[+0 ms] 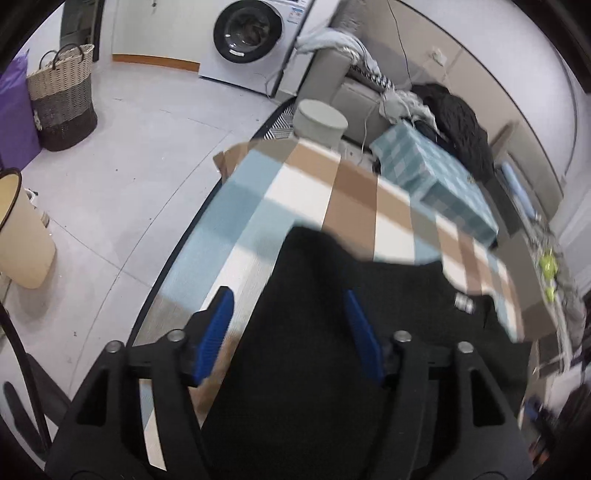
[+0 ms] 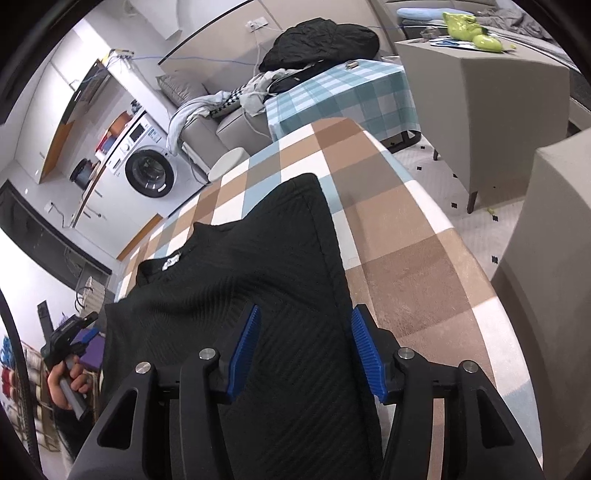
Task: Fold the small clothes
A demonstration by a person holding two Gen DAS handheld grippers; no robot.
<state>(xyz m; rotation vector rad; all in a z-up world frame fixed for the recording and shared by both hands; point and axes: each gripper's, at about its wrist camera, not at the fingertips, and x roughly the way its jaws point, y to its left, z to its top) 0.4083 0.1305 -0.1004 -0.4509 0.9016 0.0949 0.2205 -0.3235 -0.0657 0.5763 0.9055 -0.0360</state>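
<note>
A black ribbed knit top lies spread on the checked tablecloth, with a white neck label showing. My right gripper is open, its blue pads straddling the garment's right edge. In the left wrist view the same black top lies under my left gripper, which is open with one blue pad over the cloth and one over the garment. The label also shows in that view. The left gripper in a hand appears at the right wrist view's lower left.
A second table with a teal checked cloth stands beyond, with a black jacket and clothes on a grey sofa. A washing machine, a wicker basket, a cream bin and grey armchairs surround the table.
</note>
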